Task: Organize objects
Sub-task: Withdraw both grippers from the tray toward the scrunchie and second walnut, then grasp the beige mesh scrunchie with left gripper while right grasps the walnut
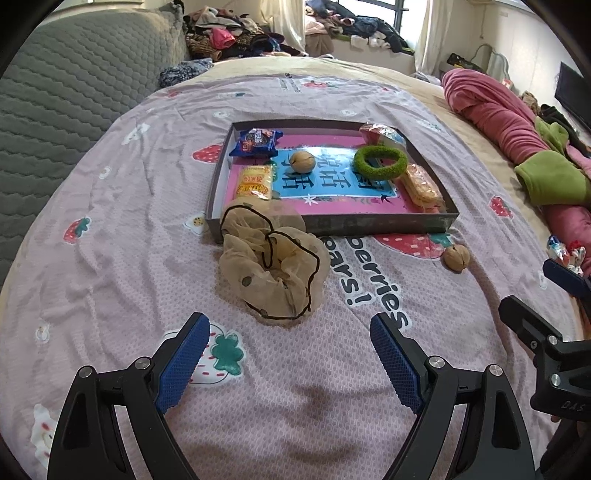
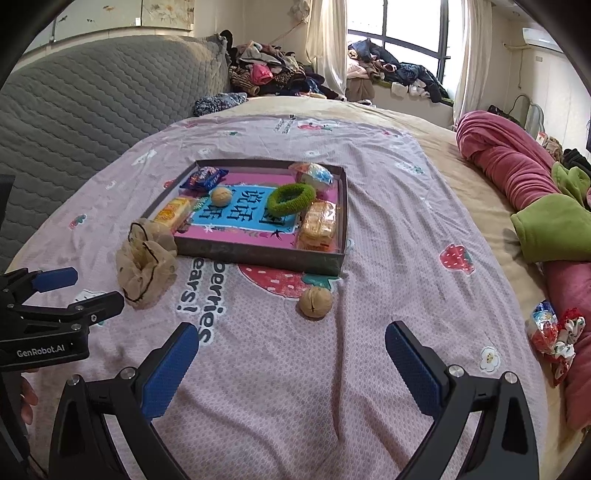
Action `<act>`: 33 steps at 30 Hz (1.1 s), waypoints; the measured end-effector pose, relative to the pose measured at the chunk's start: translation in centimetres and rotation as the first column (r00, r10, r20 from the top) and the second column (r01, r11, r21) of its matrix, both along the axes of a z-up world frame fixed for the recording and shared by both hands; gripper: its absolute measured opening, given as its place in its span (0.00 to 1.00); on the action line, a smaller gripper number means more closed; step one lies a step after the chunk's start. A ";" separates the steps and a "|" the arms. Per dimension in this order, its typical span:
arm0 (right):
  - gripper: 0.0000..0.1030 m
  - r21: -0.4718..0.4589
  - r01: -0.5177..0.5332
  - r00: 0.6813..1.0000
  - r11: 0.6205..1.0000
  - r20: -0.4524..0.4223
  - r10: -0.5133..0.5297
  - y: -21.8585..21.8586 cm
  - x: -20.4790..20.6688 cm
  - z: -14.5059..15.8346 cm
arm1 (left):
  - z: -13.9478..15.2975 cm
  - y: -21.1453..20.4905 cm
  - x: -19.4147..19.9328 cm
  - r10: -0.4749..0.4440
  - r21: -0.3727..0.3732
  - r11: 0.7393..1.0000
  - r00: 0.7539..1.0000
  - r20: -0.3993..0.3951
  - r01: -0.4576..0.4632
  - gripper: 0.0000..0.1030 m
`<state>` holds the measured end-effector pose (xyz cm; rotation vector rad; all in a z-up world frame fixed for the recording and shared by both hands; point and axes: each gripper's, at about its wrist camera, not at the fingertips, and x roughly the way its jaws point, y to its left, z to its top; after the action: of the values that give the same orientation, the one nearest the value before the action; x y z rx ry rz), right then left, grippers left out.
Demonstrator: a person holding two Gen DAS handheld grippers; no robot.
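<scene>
Beige mesh scrunchie: on bed against tray near-left corner; likely light, soft, squashy, best pinched across bunched middle. Left gripper fingers wide, empty; right gripper likewise.

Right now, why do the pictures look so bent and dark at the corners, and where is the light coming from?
Left wrist view: fisheye lens curves the tray and leaves black corners; a soft shadow lies between the open left hand-held gripper fingers. Right wrist view: same bulge; daylight from the window is blown out white; the walnut stays sharp.
</scene>
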<state>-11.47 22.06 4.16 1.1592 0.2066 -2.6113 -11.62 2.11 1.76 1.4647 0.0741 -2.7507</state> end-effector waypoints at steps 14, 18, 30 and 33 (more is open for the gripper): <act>0.99 0.031 -0.003 0.999 1.000 0.040 0.001 -0.6 -2.7 -3.0 | -2.5 -0.2 -2.3 -0.007 0.007 1.000 0.999 0.034 0.007 0.87; 0.99 0.034 0.002 0.999 0.999 0.048 -0.004 -0.7 -3.8 -3.7 | -3.2 -0.4 -3.0 -0.009 0.012 1.000 0.999 0.042 0.009 0.87; 0.99 0.032 0.006 0.998 0.999 0.065 -0.008 -1.1 -5.9 -5.3 | -4.9 -1.0 -4.8 0.003 0.022 1.000 0.998 0.058 -0.004 0.87; 0.99 0.037 0.006 0.998 0.999 0.069 -0.008 -1.2 -6.3 -5.8 | -4.9 -0.9 -5.2 -0.004 0.029 1.000 0.999 0.050 0.002 0.87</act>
<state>-17.76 20.88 -1.61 1.2629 0.2373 -2.5783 -16.86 1.20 -3.16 1.5403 0.1120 -2.7251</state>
